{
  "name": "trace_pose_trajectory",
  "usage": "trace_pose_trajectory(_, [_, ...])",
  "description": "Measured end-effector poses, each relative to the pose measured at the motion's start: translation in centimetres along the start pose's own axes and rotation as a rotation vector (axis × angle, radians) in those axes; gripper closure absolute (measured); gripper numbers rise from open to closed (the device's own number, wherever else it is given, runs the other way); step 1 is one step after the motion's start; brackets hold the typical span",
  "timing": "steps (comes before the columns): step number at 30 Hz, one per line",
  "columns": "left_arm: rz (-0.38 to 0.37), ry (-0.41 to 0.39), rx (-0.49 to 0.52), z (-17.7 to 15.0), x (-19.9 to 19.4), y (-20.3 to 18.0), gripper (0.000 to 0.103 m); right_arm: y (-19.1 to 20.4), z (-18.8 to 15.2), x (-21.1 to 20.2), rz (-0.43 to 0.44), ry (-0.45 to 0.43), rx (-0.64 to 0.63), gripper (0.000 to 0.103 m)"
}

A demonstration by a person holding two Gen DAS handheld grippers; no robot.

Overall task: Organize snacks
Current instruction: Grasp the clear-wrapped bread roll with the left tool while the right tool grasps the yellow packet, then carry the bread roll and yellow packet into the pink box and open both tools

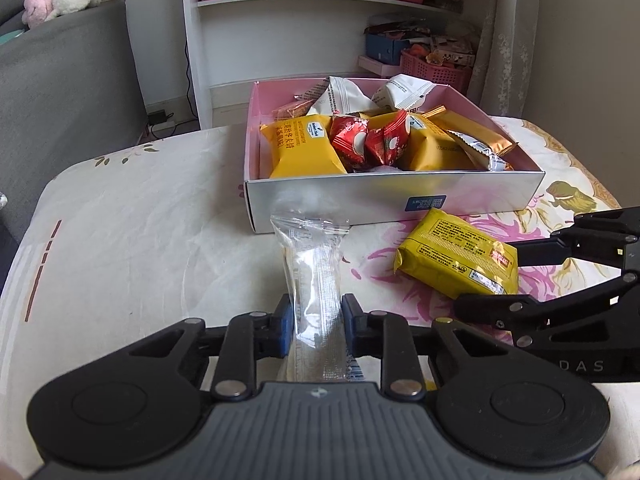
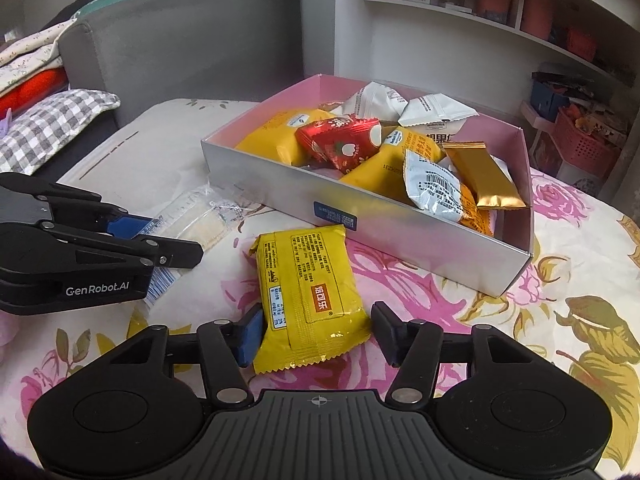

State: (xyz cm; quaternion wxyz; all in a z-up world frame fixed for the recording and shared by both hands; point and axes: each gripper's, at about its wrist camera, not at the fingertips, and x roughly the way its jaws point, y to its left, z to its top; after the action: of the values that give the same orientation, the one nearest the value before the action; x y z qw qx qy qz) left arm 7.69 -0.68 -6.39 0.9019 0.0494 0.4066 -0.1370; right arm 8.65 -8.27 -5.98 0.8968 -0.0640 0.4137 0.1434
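Observation:
A silver box (image 1: 360, 200) with a pink inside holds several snack packets, yellow, red, white and gold; it also shows in the right wrist view (image 2: 400, 232). My left gripper (image 1: 316, 320) is shut on a clear plastic packet (image 1: 316, 268) that lies on the flowered cloth in front of the box; the packet also shows in the right wrist view (image 2: 200, 220). My right gripper (image 2: 316, 332) is open, its fingers on either side of a yellow packet (image 2: 308, 292) lying on the cloth. The yellow packet (image 1: 456, 256) also shows in the left wrist view, with the right gripper (image 1: 516, 276) around it.
A flowered cloth (image 2: 520, 340) covers the table. A grey sofa (image 1: 60, 80) stands to the left with a checked pillow (image 2: 48, 128). White shelves (image 1: 320, 20) with pink baskets stand behind the box.

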Motion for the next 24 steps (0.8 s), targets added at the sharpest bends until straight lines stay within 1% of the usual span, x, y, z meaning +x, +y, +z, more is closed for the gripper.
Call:
trace_pose_trajectory(1, [0.001, 0.002, -0.001, 0.0, 0.0, 0.0, 0.081, 0.1, 0.0, -0.1, 0.004, -0.003, 0.0, 0.052])
trace_pose_trajectory(4, [0.003, 0.008, -0.008, 0.1, -0.1, 0.1, 0.082, 0.2, 0.1, -0.5, 0.01, -0.011, -0.002, 0.054])
trace_pose_trajectory(15, [-0.03, 0.011, -0.021, 0.6, -1.2, 0.1, 0.085, 0.1, 0.5, -2.5, 0.043, -0.055, 0.007, 0.054])
trace_pose_trajectory(24, [-0.054, -0.021, -0.046, 1.5, -2.6, 0.2, 0.085, -0.4, 1.3, -4.2, 0.055, -0.1, 0.037, 0.054])
